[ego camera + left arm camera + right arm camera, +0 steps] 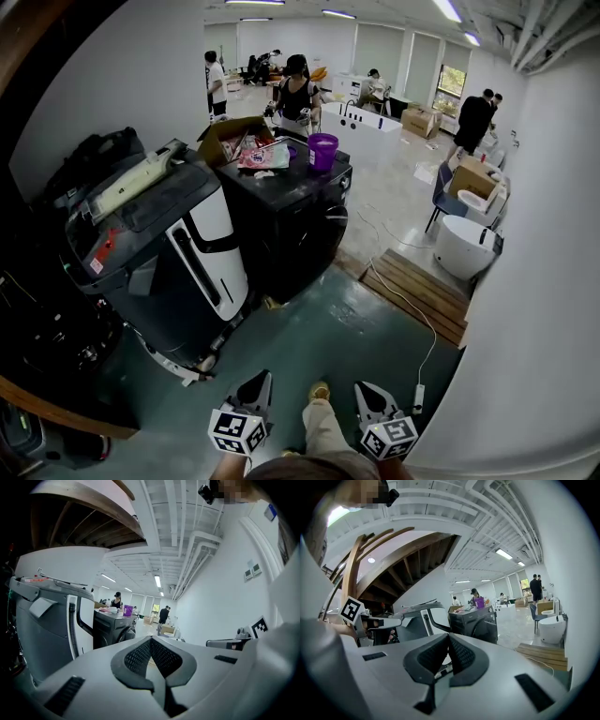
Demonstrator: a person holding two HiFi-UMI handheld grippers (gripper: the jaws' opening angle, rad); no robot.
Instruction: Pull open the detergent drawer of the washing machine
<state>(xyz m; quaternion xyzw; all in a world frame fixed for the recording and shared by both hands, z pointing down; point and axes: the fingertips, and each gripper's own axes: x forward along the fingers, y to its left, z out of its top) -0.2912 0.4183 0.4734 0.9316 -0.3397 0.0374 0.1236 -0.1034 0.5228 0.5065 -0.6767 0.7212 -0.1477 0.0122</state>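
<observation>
A black front-loading washing machine (292, 225) stands in the middle of the room, also seen far off in the left gripper view (112, 627) and the right gripper view (478, 620). Its detergent drawer is too small to make out. My left gripper (257, 381) and right gripper (367, 390) hang side by side at the bottom of the head view, well short of the machine. The left gripper (151, 639) has its tips together with nothing between them. The right gripper (447, 637) is likewise shut and empty.
A large white-and-black appliance (178, 253) stands left of the washing machine. A purple cup (322, 150) and a cardboard box (225, 141) sit on the washer's top. A wooden pallet (417, 291), a white cable (412, 314) and a white tub (466, 246) lie to the right. Several people stand further back.
</observation>
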